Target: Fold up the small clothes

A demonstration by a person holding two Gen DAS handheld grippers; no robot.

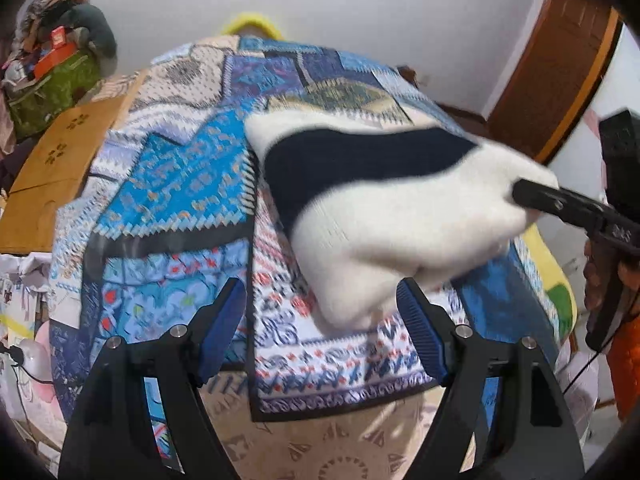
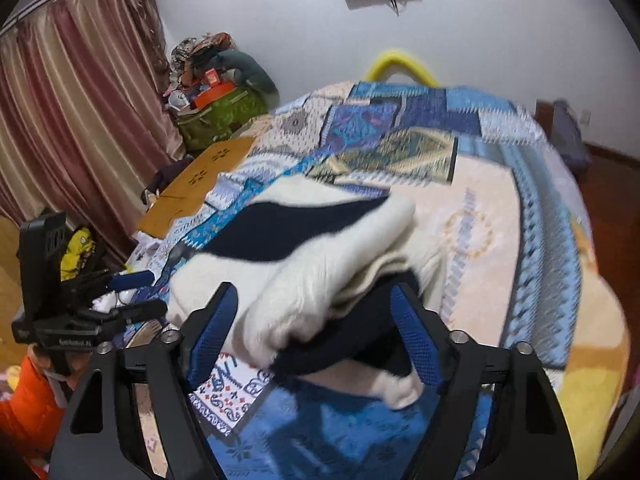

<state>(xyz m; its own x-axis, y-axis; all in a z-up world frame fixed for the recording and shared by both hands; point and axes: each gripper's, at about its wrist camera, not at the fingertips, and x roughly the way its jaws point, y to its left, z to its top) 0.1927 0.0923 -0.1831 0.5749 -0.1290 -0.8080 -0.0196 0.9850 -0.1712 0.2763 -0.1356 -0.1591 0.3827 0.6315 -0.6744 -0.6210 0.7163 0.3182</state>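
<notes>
A white knit garment with a broad dark navy band (image 1: 384,200) lies folded over on the patterned blue bedspread (image 1: 180,184). My left gripper (image 1: 320,320) is open, its blue pads just in front of the garment's near edge, holding nothing. My right gripper (image 2: 316,320) is open with the bunched garment (image 2: 320,264) lying between and over its blue pads; it also shows in the left wrist view (image 1: 560,204), its fingers pressed against the garment's right end. The left gripper shows in the right wrist view (image 2: 132,296) at the garment's left edge.
A brown cardboard sheet (image 1: 60,160) lies on the bed's left side. A pile of bags and clothes (image 2: 220,96) stands in the far corner by pink curtains (image 2: 72,112). A yellow headboard (image 2: 404,64) is at the far end. A wooden door (image 1: 560,72) is on the right.
</notes>
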